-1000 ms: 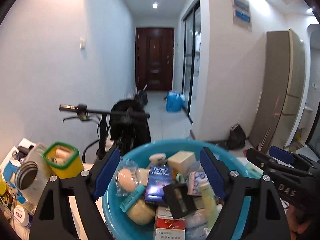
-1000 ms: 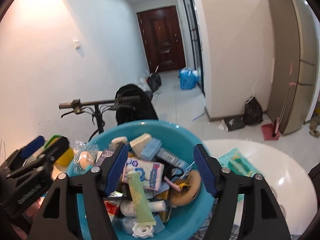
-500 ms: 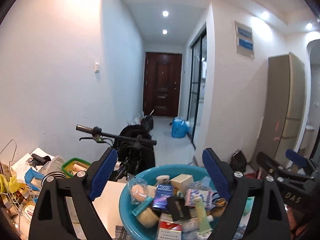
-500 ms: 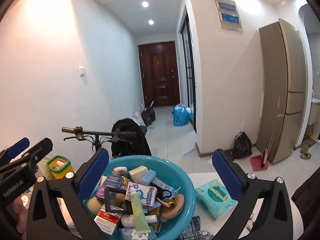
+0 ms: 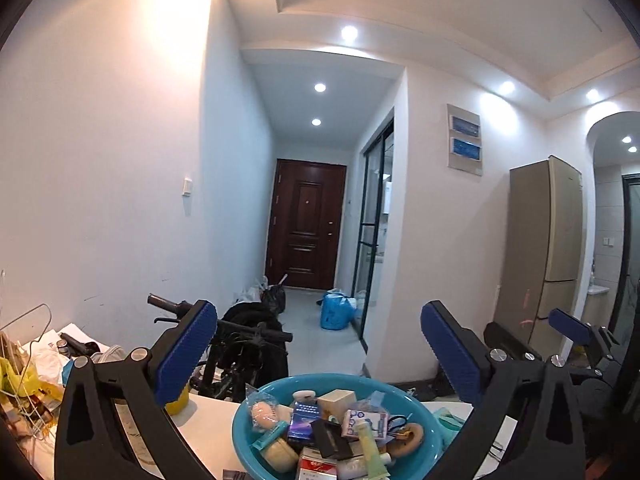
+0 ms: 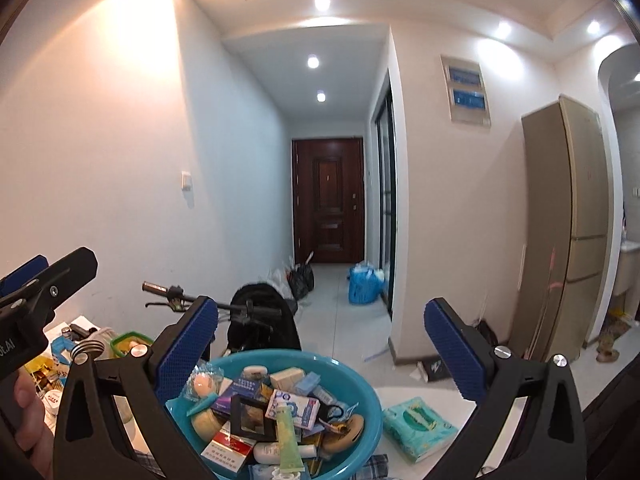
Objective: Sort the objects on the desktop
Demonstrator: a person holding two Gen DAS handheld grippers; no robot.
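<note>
Both tongs, left [image 5: 318, 354] and right [image 6: 320, 344], hang level above the white bench [image 5: 208, 430], the left's jaws opening, the right's wide, nothing between, while the round teal plastic basin [image 6: 360, 396] sits heaped with small toiletries and boxes, so sorting looks nearly done.

- White walls [image 6: 120, 140] are closing in a narrow hallway, and a dark wooden door [image 6: 328, 196] is standing shut at its far end.
- Round ceiling lights [image 5: 349, 33] are glowing overhead.
- A glass sliding door [image 5: 374, 216] with a black frame is lining the hallway's right side.
- A tall beige fridge [image 6: 568, 228] is standing against the right wall.
- A blue bag [image 6: 362, 282] and a black bag [image 6: 302, 278] are sitting on the pale tiled floor [image 6: 344, 320].
- A bicycle [image 5: 240, 344] is leaning by the left wall.
</note>
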